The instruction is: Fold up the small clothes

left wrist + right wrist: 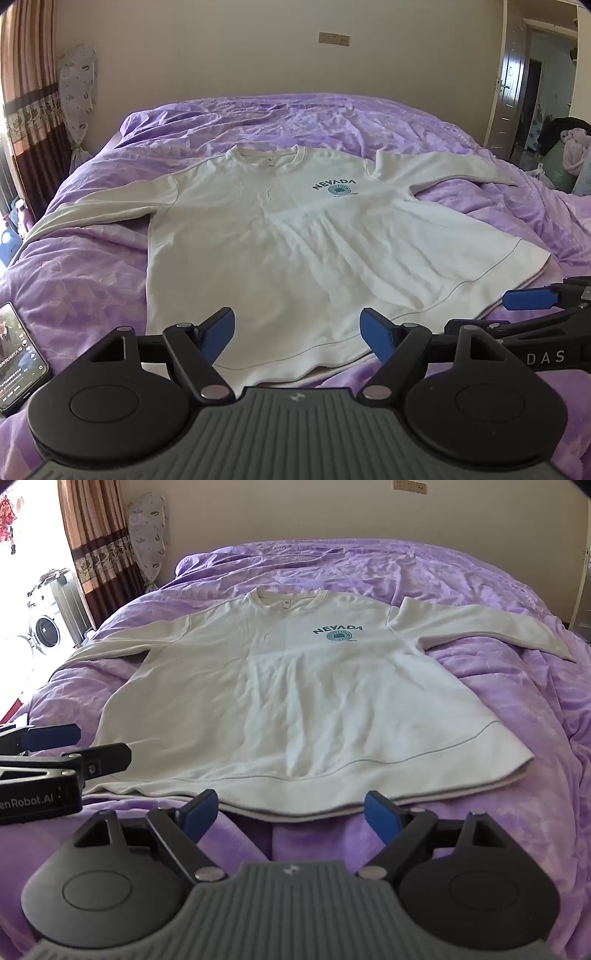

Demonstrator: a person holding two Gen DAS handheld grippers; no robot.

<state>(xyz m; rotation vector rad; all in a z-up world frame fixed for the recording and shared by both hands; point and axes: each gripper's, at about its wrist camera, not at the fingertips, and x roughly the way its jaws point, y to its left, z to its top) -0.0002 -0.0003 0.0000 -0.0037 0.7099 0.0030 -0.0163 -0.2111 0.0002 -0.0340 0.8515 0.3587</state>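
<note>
A white long-sleeved sweatshirt [288,236] with a teal NEVADA print lies spread flat, front up, on a purple bed cover [332,118], sleeves out to both sides and collar at the far end. My left gripper [297,332] hovers open over the near hem, nothing between its blue pads. My right gripper [291,814] is open too, just short of the hem of the sweatshirt [295,694], with only bed cover [535,709] beneath it. Each gripper shows in the other's view: the right gripper [532,306] at the right edge, the left gripper [74,746] at the left edge.
A phone [18,354] with a lit screen lies on the bed at the near left. A brown curtain [33,92] and a covered fan [77,96] stand by the far left wall. A washing machine [44,627] sits beyond the bed; a doorway [532,85] opens at right.
</note>
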